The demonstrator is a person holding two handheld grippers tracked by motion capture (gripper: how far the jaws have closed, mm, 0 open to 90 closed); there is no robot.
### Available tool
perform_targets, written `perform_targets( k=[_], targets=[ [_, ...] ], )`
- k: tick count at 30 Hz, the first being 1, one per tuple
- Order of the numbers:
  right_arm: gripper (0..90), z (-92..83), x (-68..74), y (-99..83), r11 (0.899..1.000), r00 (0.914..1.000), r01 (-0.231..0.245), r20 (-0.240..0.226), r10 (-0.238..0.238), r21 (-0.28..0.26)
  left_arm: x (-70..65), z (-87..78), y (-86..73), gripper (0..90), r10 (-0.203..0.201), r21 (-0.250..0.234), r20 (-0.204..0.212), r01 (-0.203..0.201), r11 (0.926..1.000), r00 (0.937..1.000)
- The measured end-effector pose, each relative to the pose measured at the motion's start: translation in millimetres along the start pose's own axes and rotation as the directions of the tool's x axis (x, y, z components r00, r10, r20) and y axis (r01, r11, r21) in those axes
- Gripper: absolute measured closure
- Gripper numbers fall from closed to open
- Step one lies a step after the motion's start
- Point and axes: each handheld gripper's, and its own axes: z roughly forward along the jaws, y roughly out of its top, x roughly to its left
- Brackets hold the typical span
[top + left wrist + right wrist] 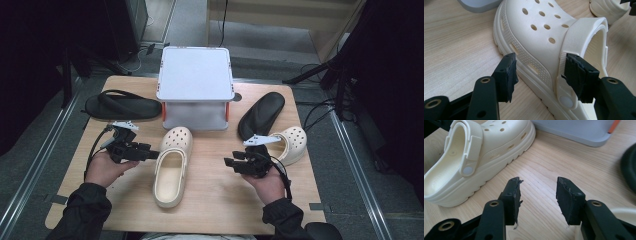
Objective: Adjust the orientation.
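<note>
High view: a wooden table point(210, 200) held 2 cream clogs, 2 black sandals and a grey stand point(195, 80) at the far middle.
Middle clog point(171, 167): it lay flat near the centre, toe toward the stand, heel toward the person, likely set there to be paired.
Right clog point(292, 144): it sat well right of the first, just beside the right black sandal point(261, 115).
Left black sandal point(122, 106): it lay at the far left, apart from the work.
Left gripper point(150, 154): its jaws stood released on either side of the middle clog's side wall and strap, pads not pressing, so nothing was grasped.
Right gripper point(231, 162): its jaws were spread over bare wood between the 2 clogs, holding nothing.
Judgement: the left gripper looked placed either to take or to have let go of the clog's rim.
</note>
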Motion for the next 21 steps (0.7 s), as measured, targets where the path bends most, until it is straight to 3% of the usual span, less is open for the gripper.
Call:
perform_targets(
  k=[15, 21],
  targets=[
    [55.5, -31.6, -12.9, -14.2, 0.999, 0.9974, -0.038, 0.060, 0.039, -0.020, -0.9, 0.6, 3.1, 42.9, 0.010, 0.016, -0.013, -0.010, 0.9998, 0.9999],
    [56.1, -48.4, -21.4, -23.3, 0.997, 0.9925, -0.064, 0.102, 0.067, -0.039, -1.9, 0.2, 4.5, 42.6, 0.011, 0.013, -0.011, -0.011, 0.9998, 0.9999]
  ],
)
